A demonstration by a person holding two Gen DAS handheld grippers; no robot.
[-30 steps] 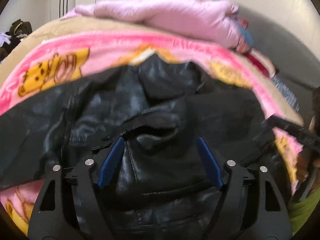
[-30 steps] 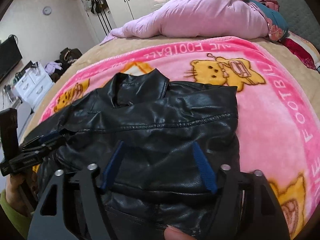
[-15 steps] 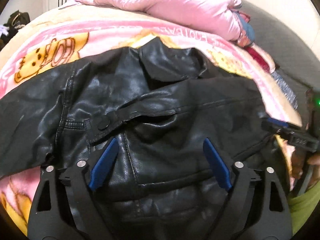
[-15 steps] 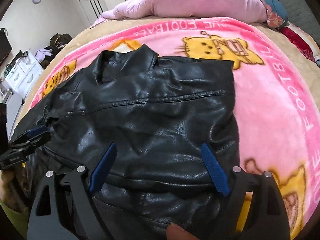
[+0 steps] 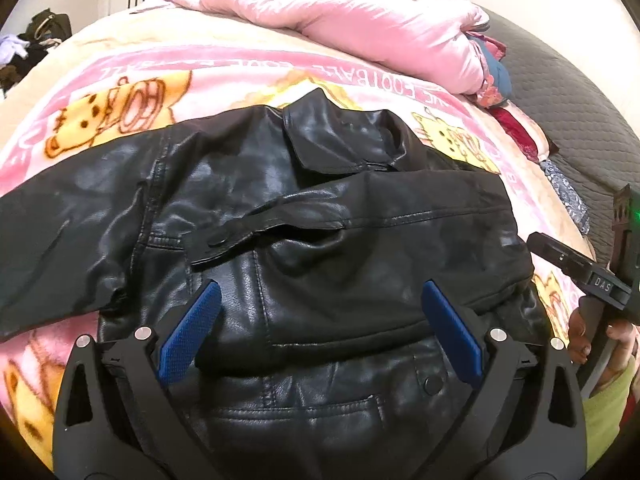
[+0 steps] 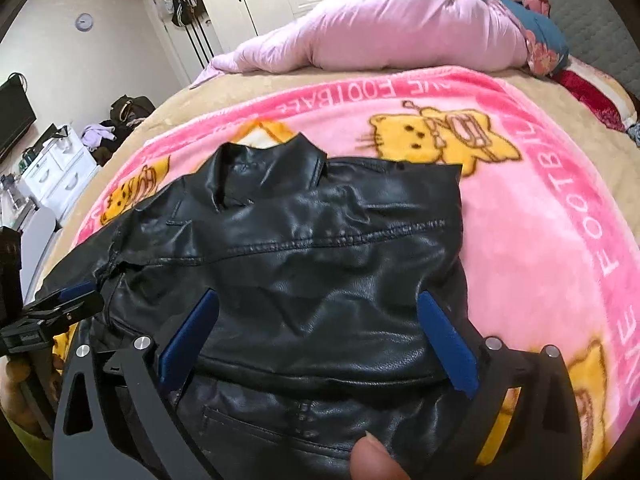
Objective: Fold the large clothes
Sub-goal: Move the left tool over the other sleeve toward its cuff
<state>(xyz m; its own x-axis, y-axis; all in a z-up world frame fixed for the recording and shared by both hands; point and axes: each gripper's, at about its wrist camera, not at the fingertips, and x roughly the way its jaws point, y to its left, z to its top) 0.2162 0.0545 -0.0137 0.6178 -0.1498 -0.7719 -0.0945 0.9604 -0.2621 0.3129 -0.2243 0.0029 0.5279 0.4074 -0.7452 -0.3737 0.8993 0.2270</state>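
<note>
A black leather jacket point(image 5: 360, 220) lies collar-away on the pink cartoon blanket point(image 5: 240, 76), one side folded across its front and a sleeve stretched out to the left. My left gripper point(image 5: 320, 292) hovers over the jacket's lower front, its jaws opening, blue pads clear of the leather. In the right wrist view the jacket point(image 6: 340, 260) fills the middle, and my right gripper point(image 6: 318, 298) is above the folded part with its jaws also opening and nothing pinched. Each gripper shows in the other's view: the right gripper point(image 5: 576, 276) and the left gripper point(image 6: 60, 304).
A pink duvet point(image 6: 400, 28) is heaped at the bed's far end, against a grey headboard point(image 5: 560, 92). White drawers point(image 6: 60, 176) and a bag stand beyond the bed on the left. A thumb point(image 6: 372, 456) shows at the bottom edge.
Both grippers' jaws have spread wider. The left wrist view has drawn back a little, and the jacket's folded side now lies flatter on the bed.
</note>
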